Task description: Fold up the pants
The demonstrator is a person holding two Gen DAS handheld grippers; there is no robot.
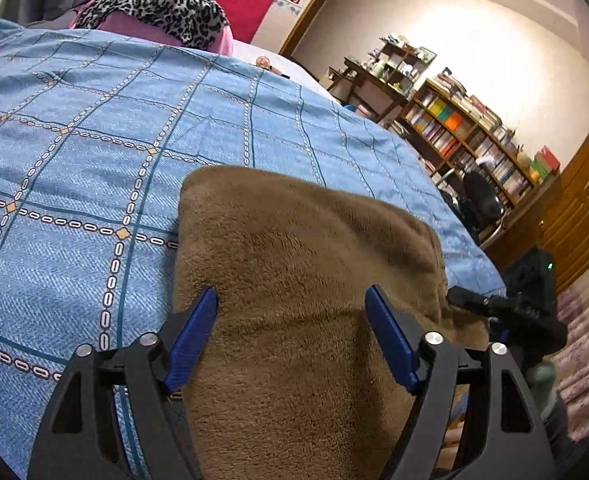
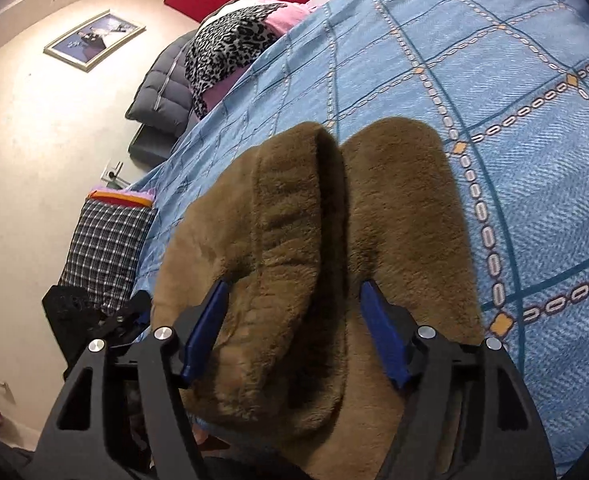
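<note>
The brown fleece pants (image 1: 294,248) lie folded on the blue patterned bedspread (image 1: 94,152), near its front edge. My left gripper (image 1: 292,300) hangs over them, its blue fingers (image 1: 198,328) spread wide with fabric beneath and nothing pinched. In the right wrist view the pants (image 2: 294,208) show as two thick rolled folds side by side with a dark crease between. My right gripper (image 2: 294,292) stands open over that crease, its pads apart from the cloth. The other gripper's black body shows at each frame's edge.
A leopard-print and pink cloth pile (image 1: 162,4) and a dark puffer jacket (image 2: 162,92) lie at the bed's far end. A plaid pillow (image 2: 106,248) leans beside the bed. Bookshelves (image 1: 466,140), a desk chair (image 1: 482,196) and a wooden door (image 1: 582,208) stand across the room.
</note>
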